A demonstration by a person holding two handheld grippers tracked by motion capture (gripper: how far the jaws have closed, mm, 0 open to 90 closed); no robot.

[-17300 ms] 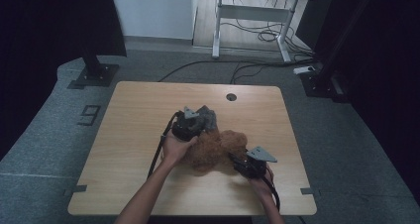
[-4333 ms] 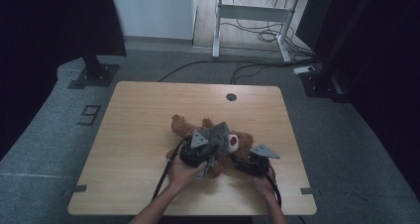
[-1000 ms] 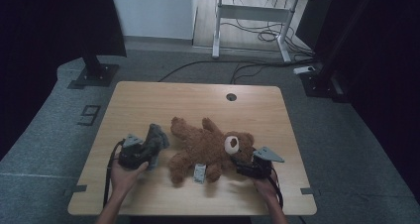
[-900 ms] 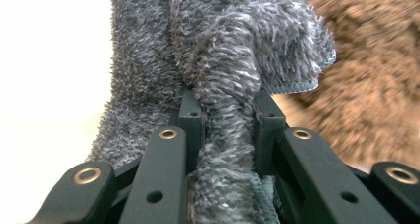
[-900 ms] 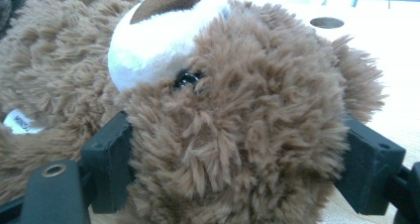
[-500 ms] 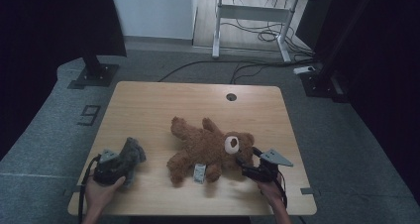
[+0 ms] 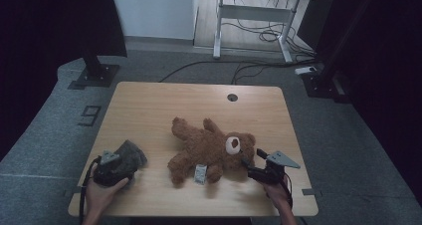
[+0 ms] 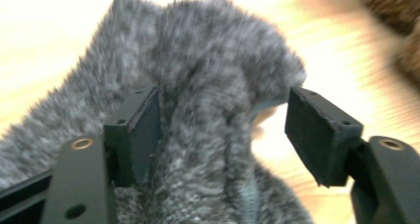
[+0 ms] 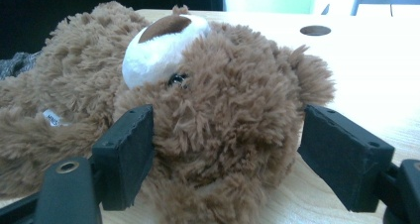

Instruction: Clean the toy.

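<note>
Left claw (image 8: 223, 120) gapes around grey fleece (image 8: 208, 75).

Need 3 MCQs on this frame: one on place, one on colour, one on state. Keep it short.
1. Where does the grey fuzzy garment lie?
A. at the table's near left corner, by the left tool
B. on the teddy bear
C. beside the cable hole

2. What colour is the teddy bear?
A. white all over
B. brown with a white muzzle
C. black

3. How does the right tool stand?
A. shut on the bear's leg
B. lifted clear of the table
C. jaws open, either side of the bear's head

Key: 1 A, the high view shows the garment by the left hand. 2 B, the right gripper view shows brown fur and a white muzzle. 3 C, a gap shows at the right jaw.
</note>
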